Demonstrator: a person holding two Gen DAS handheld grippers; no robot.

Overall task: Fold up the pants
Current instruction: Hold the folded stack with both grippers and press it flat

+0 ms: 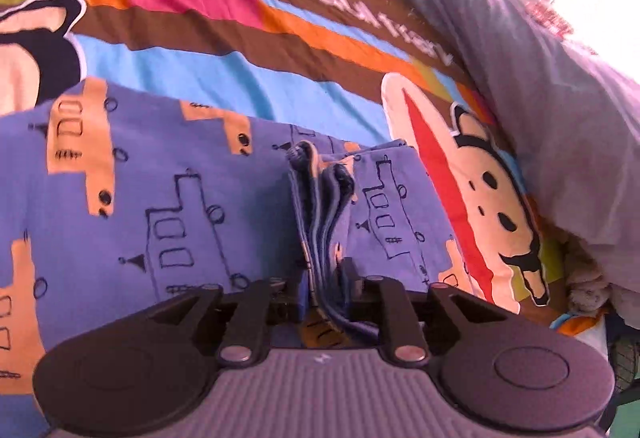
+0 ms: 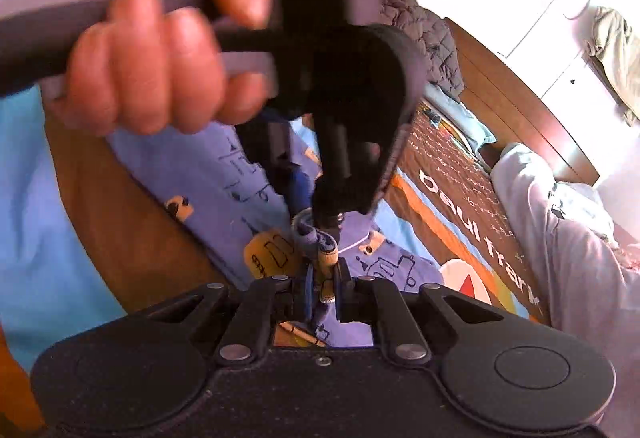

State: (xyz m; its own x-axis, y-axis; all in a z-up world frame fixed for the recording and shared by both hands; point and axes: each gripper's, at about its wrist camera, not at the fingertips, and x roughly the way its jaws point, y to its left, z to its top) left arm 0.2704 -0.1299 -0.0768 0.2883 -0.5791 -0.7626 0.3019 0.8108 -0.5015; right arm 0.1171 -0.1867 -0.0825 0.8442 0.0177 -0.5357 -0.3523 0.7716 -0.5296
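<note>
The pants (image 1: 160,197) are purple-blue with orange patches and drawn trucks. They lie on a colourful cartoon bedspread (image 1: 240,77). My left gripper (image 1: 324,274) is shut on a bunched edge of the pants (image 1: 320,205), several layers thick. In the right wrist view my right gripper (image 2: 323,286) is shut on another bunched edge of the pants (image 2: 316,238). The left gripper (image 2: 344,141), held by a hand (image 2: 160,49), hangs just above and in front of the right one, clamped on the same bunch.
A grey quilt (image 1: 540,77) lies heaped along the right side of the bed; it also shows in the right wrist view (image 2: 568,258). A wooden headboard (image 2: 512,85) and white wardrobe (image 2: 552,17) stand behind. A dark padded jacket (image 2: 424,33) lies near the pillow.
</note>
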